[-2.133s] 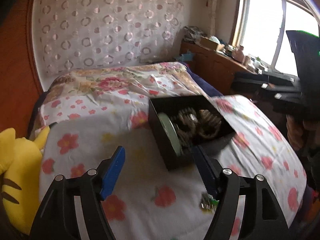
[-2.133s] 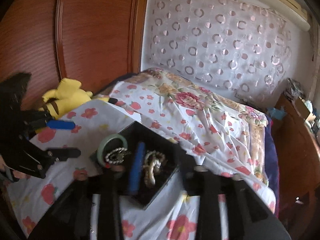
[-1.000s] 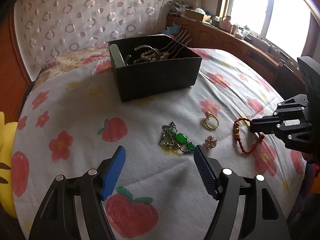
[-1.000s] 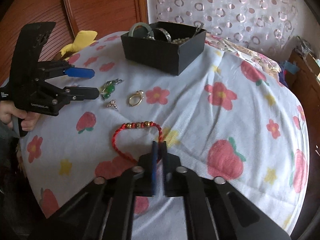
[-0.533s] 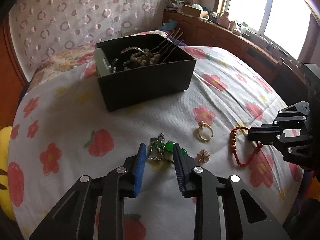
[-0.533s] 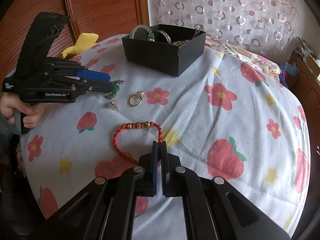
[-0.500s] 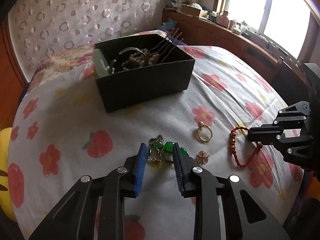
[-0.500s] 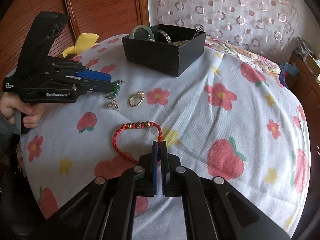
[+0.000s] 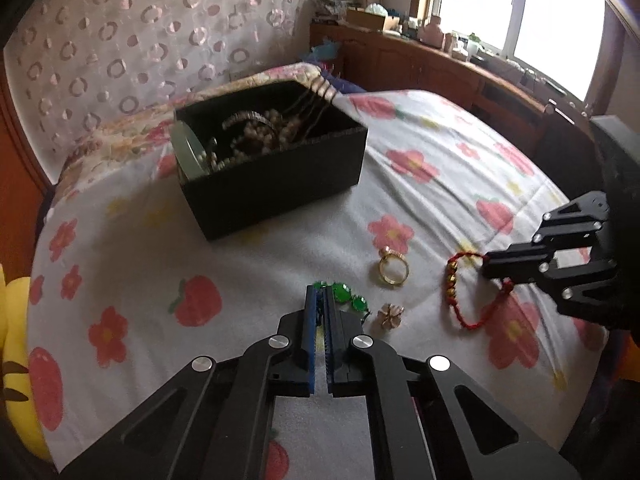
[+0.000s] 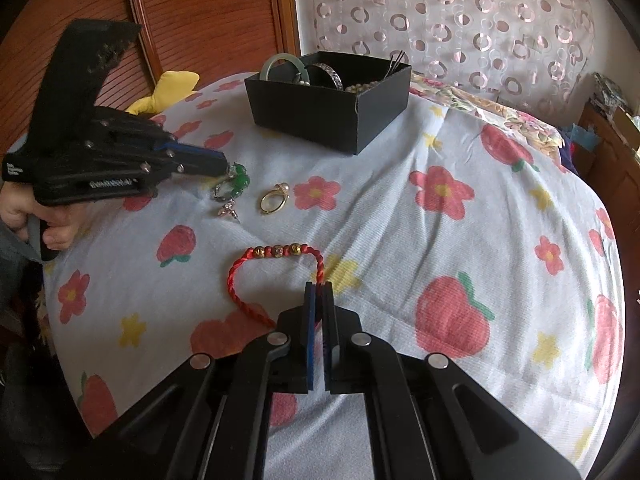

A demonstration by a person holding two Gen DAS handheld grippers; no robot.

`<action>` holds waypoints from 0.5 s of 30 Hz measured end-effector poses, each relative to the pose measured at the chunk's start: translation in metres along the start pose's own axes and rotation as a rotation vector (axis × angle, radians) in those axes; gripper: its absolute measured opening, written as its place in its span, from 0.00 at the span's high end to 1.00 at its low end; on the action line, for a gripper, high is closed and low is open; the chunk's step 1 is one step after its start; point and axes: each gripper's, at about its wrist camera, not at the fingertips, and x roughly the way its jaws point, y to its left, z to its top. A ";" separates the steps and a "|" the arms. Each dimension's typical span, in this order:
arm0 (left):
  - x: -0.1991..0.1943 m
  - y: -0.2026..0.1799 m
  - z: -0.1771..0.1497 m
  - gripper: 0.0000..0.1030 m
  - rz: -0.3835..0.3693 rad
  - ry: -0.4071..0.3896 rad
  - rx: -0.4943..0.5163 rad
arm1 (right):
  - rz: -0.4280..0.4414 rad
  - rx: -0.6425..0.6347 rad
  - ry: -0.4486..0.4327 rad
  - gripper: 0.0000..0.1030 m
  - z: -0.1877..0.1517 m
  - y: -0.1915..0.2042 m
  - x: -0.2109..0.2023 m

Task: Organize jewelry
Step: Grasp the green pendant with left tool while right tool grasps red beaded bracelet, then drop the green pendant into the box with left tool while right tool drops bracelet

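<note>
A black jewelry box [image 9: 280, 184] [image 10: 320, 110] full of bangles and beads sits on the flowered bedsheet. My left gripper [image 9: 319, 294] is shut on a green-stone bracelet [image 9: 344, 295], which also shows in the right wrist view [image 10: 237, 180]. My right gripper [image 10: 319, 289] is shut on a red cord bracelet [image 10: 276, 256] with gold beads, also seen in the left wrist view [image 9: 460, 292]. A gold ring [image 9: 394, 270] [image 10: 273, 200] and a small flower earring [image 9: 390, 315] [image 10: 226, 210] lie loose between them.
A yellow plush toy [image 9: 16, 344] [image 10: 168, 90] lies at the bed's edge by the wooden headboard [image 10: 192, 20]. A wooden sideboard with clutter [image 9: 440, 60] stands under the window. The bed drops off on all near sides.
My left gripper has come down and closed from open onto the green-stone bracelet. My right gripper has stayed shut on the red cord bracelet.
</note>
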 end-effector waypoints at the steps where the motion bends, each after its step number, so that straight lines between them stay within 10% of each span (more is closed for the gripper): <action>1: -0.002 0.000 0.000 0.98 0.003 -0.007 0.001 | -0.001 -0.001 0.000 0.97 0.000 0.000 0.000; 15: -0.027 0.010 0.016 0.98 0.000 -0.074 -0.009 | 0.001 0.011 -0.036 0.97 0.006 -0.004 -0.008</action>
